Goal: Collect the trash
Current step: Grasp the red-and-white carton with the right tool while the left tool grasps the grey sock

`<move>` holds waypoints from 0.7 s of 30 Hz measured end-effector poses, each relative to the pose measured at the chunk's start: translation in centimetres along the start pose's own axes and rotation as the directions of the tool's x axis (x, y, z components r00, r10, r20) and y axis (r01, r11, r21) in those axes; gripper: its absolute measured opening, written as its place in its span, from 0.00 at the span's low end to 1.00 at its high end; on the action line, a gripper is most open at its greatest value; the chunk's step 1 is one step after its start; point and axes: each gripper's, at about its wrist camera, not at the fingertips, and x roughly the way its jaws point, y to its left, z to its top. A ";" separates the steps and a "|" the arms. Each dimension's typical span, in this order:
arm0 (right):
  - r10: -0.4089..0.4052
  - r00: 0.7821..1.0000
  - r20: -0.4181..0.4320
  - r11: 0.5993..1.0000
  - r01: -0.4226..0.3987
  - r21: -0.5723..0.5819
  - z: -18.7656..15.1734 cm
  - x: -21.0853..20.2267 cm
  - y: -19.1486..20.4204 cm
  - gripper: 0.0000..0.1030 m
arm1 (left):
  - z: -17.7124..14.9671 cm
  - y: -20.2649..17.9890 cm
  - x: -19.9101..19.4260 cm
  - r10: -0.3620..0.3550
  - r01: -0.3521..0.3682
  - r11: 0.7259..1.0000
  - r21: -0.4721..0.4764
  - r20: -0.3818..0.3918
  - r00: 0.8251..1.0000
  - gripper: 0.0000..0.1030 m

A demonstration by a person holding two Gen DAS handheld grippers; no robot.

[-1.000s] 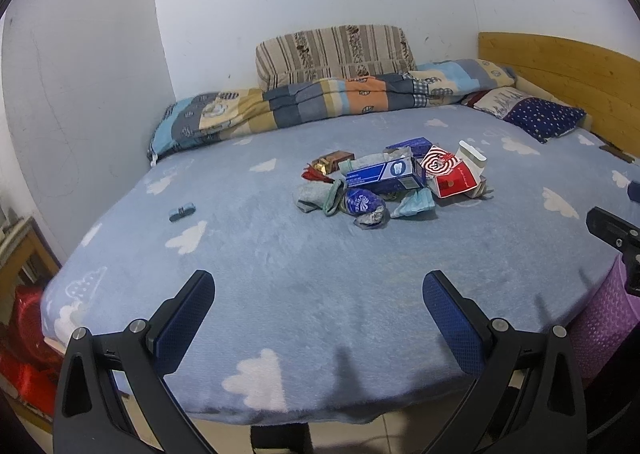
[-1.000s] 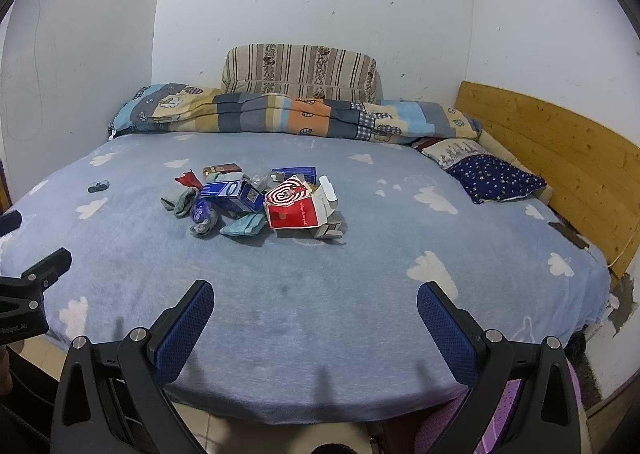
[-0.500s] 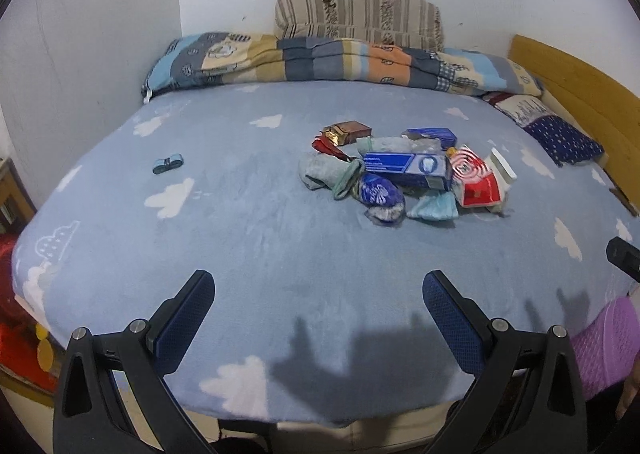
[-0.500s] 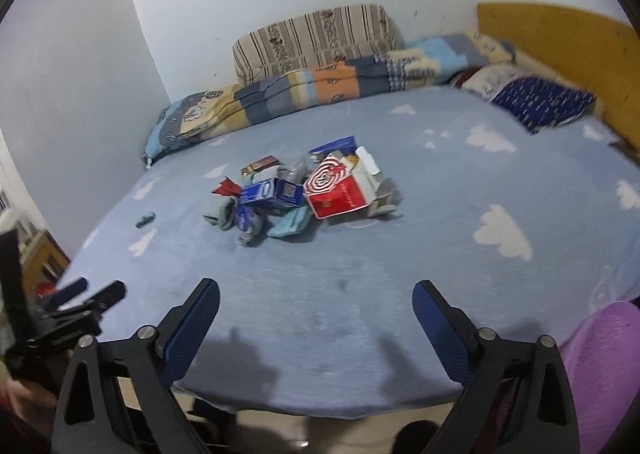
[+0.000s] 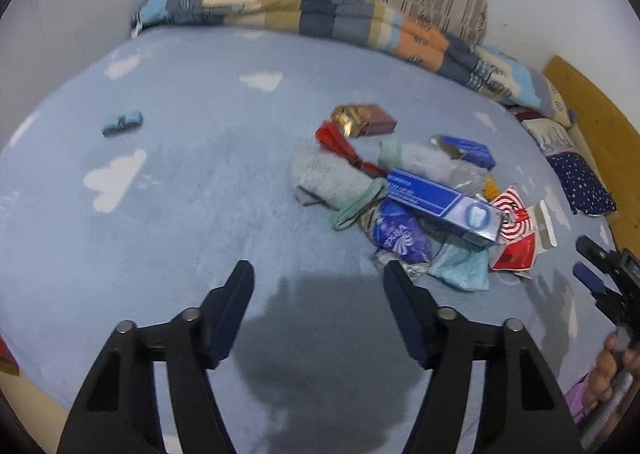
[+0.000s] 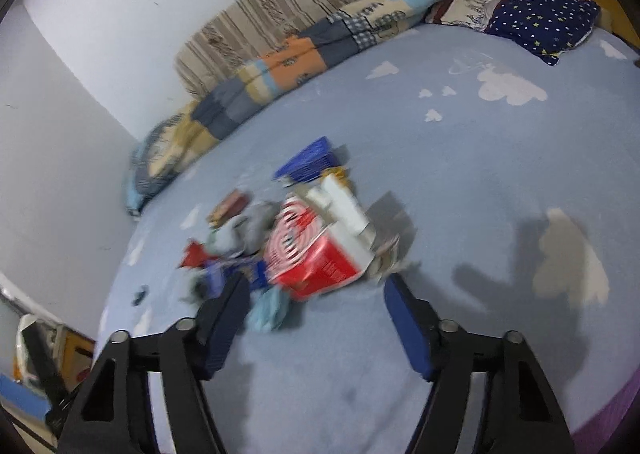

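Observation:
A heap of trash lies in the middle of the bed: a blue toothpaste box (image 5: 440, 206), a red and white carton (image 5: 514, 238) (image 6: 316, 258), a purple wrapper (image 5: 396, 234), a brown packet (image 5: 366, 120), a red wrapper (image 5: 340, 142), a dark blue box (image 5: 468, 150) (image 6: 308, 162) and pale cloths (image 5: 328, 180). My left gripper (image 5: 318, 274) is open and empty, just short of the heap. My right gripper (image 6: 314, 286) is open and empty, close to the red carton. It also shows in the left wrist view (image 5: 592, 266).
The blue cloud-print bed sheet (image 5: 180, 194) covers the bed. A small blue item (image 5: 122, 123) lies apart at the left. A folded quilt (image 5: 360, 20) and pillows (image 6: 536, 20) line the back wall. A wooden headboard (image 5: 592, 110) is at the right.
Both grippers have moved forward over the bed toward the trash heap, which now looks much closer. Both stay open.

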 end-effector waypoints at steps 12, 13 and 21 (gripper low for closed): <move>-0.074 0.995 -0.065 0.991 0.066 -0.114 2.8 7.4 -0.5 0.05 | 3.5 2.5 2.4 0.003 -0.003 0.997 -0.078 0.002 1.000 0.63; -0.073 0.995 -0.064 0.991 0.065 -0.114 2.8 7.0 -0.2 0.05 | 3.7 2.9 3.0 -0.002 0.001 0.995 -0.099 -0.006 1.000 0.63; -0.013 0.997 0.072 0.981 0.027 -0.190 2.7 -0.4 3.5 0.04 | 5.4 2.8 6.6 -0.104 0.089 0.972 -0.216 -0.056 0.993 0.67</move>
